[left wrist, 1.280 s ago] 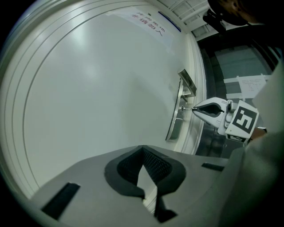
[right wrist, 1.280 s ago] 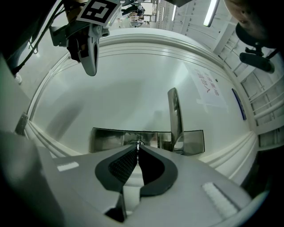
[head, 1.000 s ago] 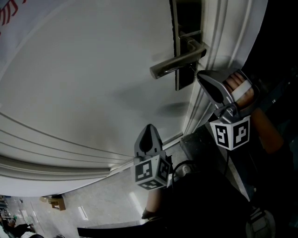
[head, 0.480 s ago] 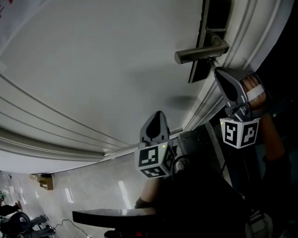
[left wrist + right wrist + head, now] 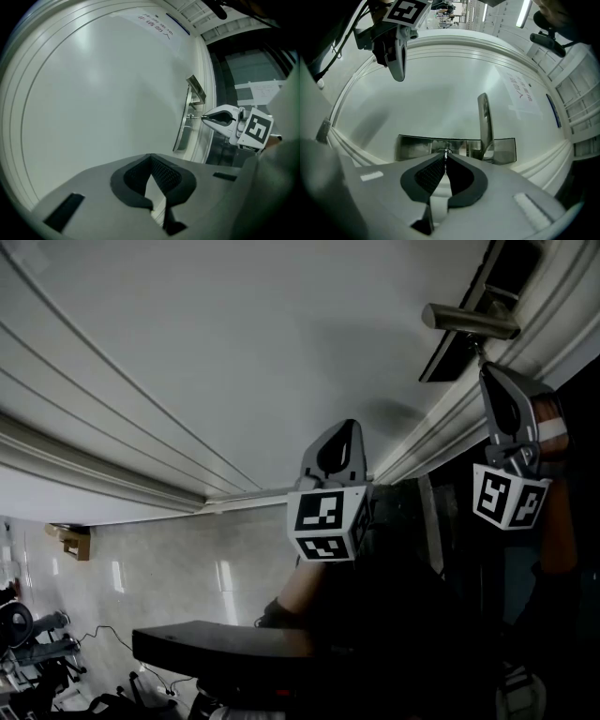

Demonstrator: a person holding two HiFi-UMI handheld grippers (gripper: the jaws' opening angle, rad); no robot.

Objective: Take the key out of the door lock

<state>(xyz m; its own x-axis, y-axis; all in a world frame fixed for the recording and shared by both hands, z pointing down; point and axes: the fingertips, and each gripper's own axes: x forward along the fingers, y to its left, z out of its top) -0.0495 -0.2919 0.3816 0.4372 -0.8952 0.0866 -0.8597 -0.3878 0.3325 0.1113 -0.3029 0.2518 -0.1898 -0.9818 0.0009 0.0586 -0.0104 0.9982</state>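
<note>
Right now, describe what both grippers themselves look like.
Both the left gripper and the right gripper have smooth grey shells that taper to a pointed tip. Dark, finely textured pads line the opening behind the tip. Each carries a white cube printed with black square markers.

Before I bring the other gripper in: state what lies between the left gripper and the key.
Nothing. In the left gripper view, only bare white door stretches from the left gripper to the key, which the right gripper pinches at the lock plate.
</note>
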